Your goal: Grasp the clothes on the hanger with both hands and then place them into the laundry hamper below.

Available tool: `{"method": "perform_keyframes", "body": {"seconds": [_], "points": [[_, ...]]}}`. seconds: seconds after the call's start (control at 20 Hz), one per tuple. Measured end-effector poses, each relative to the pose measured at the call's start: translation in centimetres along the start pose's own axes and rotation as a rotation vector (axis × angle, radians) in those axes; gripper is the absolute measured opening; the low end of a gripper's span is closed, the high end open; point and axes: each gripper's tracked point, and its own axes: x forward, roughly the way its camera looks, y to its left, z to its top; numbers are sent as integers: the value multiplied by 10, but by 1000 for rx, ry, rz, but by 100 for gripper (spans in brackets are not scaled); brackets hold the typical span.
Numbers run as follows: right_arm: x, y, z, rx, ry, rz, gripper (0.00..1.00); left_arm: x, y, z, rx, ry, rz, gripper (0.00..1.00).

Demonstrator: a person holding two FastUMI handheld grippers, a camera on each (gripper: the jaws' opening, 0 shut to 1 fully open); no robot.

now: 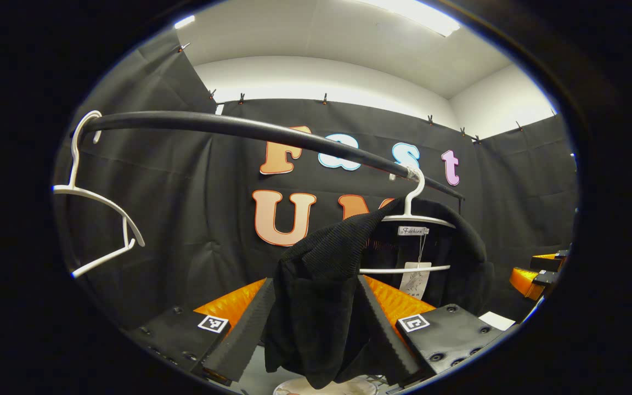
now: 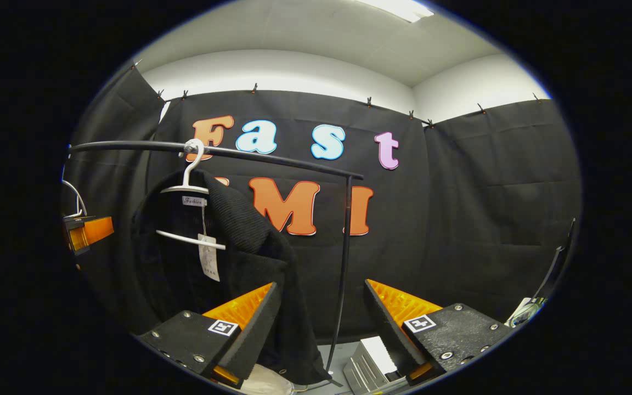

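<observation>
step: grasp. left hand-held gripper [image 1: 316,329] is clamped on the garment [image 1: 321,296], pulling its shoulder off the hanger [image 1: 412,216]. right hand-held gripper [image 2: 321,323] gapes empty, garment at its 10 o'clock. next: right closes on cloth, then lift off.

Clothes rail [image 1: 250,129] — dark round bar running across the booth, borne at one end by a thin dark upright [image 2: 342,263]. Hung on it: one bare white hanger [image 1: 94,200], hooked over the bar near one end, well apart from the rest; one white hanger [image 1: 412,216] hooked near the upright end, carrying a black garment [image 1: 327,285] — knit-textured, draped from the shoulders, with a paper tag [image 1: 416,280] hanging inside.
</observation>
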Motion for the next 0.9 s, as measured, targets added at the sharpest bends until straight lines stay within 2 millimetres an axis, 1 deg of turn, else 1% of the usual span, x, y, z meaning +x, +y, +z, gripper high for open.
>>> {"method": "perform_keyframes", "body": {"seconds": [0.1, 0.2, 0.45, 0.5, 0.55, 0.75, 0.9], "points": [[1, 10, -7, 7, 13, 18, 94, 0, -1, -2, 5, 3, 8, 93], [4, 19, -17, 10, 27, 37, 94, -2, 5, -2, 6, -3, 30, 93], [14, 48, -41, 30, 75, 95, 94, -4, 9, -11, 12, 8, 44, 93], [17, 53, -47, 34, 87, 103, 94, -3, 8, -14, 14, 14, 43, 96], [20, 59, -51, 36, 97, 110, 94, -3, 7, -19, 19, 24, 41, 93], [34, 79, -68, 34, 119, 124, 94, -3, 7, -35, 26, 58, 38, 93], [47, 87, -79, 35, 138, 114, 94, -3, 9, -46, 20, 81, 41, 93]]}}
